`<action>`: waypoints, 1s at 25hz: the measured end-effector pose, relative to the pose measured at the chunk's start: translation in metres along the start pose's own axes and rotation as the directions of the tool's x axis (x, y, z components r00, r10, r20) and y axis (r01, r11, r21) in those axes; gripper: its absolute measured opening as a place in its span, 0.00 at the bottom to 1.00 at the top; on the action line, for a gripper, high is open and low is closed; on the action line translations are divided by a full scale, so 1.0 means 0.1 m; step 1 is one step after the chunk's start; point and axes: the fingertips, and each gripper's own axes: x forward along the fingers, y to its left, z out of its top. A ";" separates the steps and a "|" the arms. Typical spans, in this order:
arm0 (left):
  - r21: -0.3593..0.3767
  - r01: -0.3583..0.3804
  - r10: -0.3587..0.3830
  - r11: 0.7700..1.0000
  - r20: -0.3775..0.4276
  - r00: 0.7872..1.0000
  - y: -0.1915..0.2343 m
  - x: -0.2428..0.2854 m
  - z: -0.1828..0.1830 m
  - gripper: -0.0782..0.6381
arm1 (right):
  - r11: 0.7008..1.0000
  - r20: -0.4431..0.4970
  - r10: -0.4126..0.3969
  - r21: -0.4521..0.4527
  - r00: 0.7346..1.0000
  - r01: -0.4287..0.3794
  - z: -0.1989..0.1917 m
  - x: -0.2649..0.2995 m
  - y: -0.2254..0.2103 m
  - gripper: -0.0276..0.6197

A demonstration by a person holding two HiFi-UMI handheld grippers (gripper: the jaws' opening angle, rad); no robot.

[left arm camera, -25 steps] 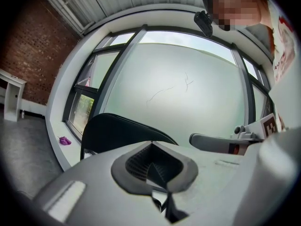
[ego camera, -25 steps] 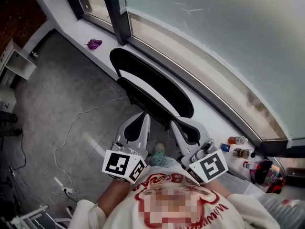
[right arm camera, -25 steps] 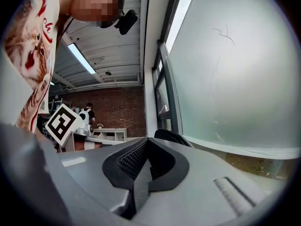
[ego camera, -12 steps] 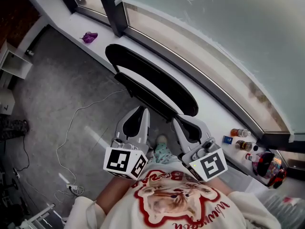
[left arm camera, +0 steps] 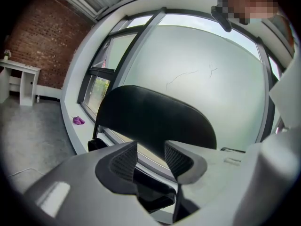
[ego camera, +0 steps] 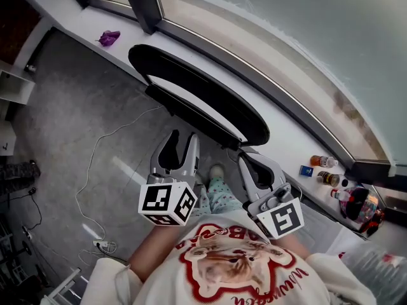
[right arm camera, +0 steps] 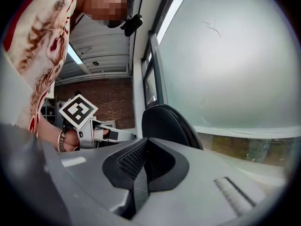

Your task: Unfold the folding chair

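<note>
The folded black chair (ego camera: 197,97) leans against the white window ledge (ego camera: 76,24), with its curved backrest uppermost. My left gripper (ego camera: 181,140) hovers just short of the chair's lower edge. Its jaws are open, and the backrest (left arm camera: 155,117) shows through the gap with nothing between the pads (left arm camera: 124,161). My right gripper (ego camera: 248,156) is beside it, also just below the chair. Its jaws are shut with the pads meeting at the tip (right arm camera: 143,157) and nothing held. The chair (right arm camera: 167,124) and the left gripper (right arm camera: 117,134) appear ahead in the right gripper view.
A purple scrap (ego camera: 108,38) lies on the ledge at the left. A white cable (ego camera: 95,164) runs across the grey floor to a power strip (ego camera: 105,243). Small bottles (ego camera: 321,161) and a red item (ego camera: 359,208) sit at the right. A large window (ego camera: 286,30) is behind the chair.
The head view has swung, so the chair now sits higher and further left. Both grippers have stayed close together just below the chair, neither touching it.
</note>
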 end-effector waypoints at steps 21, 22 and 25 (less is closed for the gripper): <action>-0.150 -0.234 0.203 0.961 -0.192 0.960 0.43 0.73 -1.04 0.66 | 0.963 -0.231 -0.245 0.056 0.942 0.264 -1.42 -0.18 -0.69 0.45; -0.164 -0.246 0.212 0.955 -0.200 0.957 0.44 0.78 -1.08 0.66 | 0.961 -0.240 -0.252 0.054 0.937 0.272 -1.47 -0.16 -0.73 0.45; -0.197 -0.274 0.233 0.941 -0.207 0.950 0.49 0.91 -1.11 0.67 | 0.955 -0.258 -0.269 0.054 0.928 0.291 -1.58 -0.10 -0.82 0.45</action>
